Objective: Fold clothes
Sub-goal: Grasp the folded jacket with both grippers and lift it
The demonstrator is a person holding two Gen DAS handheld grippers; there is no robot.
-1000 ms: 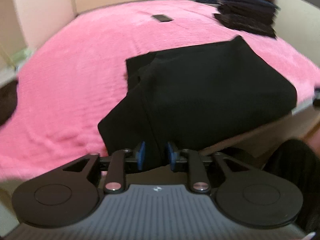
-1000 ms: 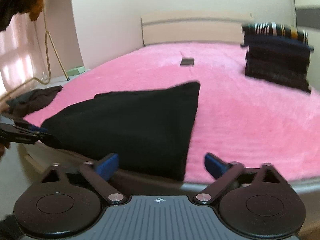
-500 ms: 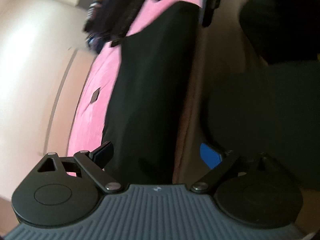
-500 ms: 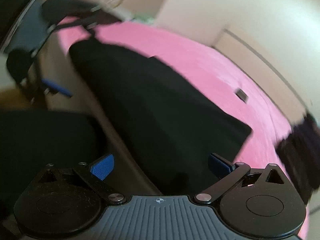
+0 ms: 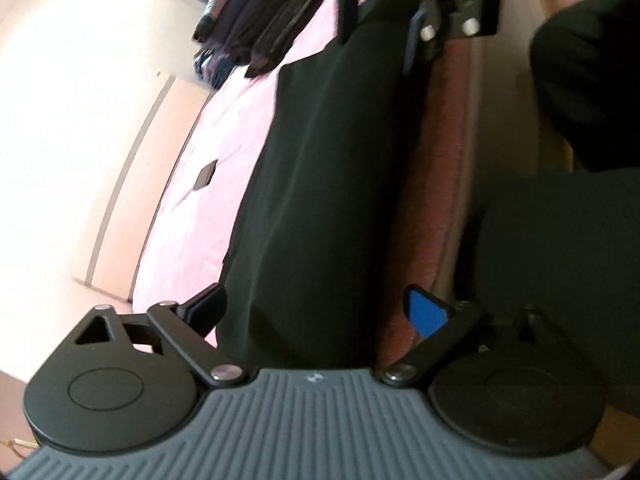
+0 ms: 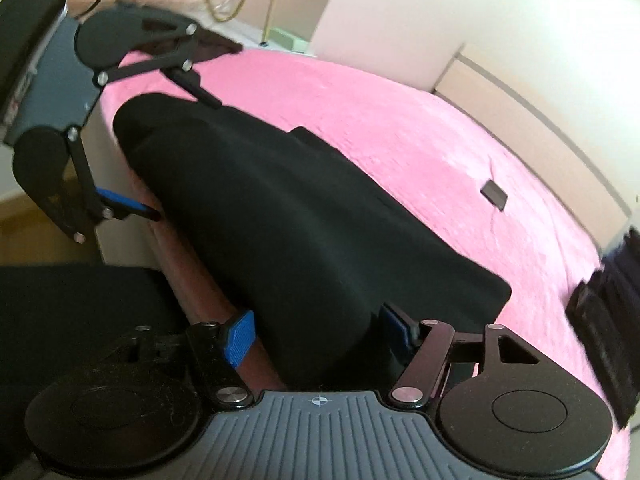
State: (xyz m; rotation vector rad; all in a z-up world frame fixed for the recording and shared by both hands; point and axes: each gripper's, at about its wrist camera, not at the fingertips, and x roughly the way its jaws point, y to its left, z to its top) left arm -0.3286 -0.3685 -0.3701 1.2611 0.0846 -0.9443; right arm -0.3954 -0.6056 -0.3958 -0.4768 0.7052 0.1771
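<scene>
1. The black garment [image 5: 320, 184] fills the middle of our left wrist view, lying folded along the edge of the pink bed [image 5: 200, 208]. Our left gripper [image 5: 316, 312] is spread wide, one finger on each side of the near end of the cloth, gripping nothing. At the far end we see the right gripper [image 5: 404, 20], its fingers apart at the cloth's other end. A stack of folded clothes [image 5: 256, 28] sits further back on the bed, and a small dark flat object [image 5: 204, 176] lies apart on the blanket.

2. In our right wrist view the garment [image 6: 288, 216] again lies along the bed's edge. Our right gripper [image 6: 316, 332] stands released, its blue pads [image 6: 240, 336] flanking the near folded end; whether they touch the cloth we cannot tell. The left gripper [image 6: 180, 152] is splayed at the far end.
</scene>
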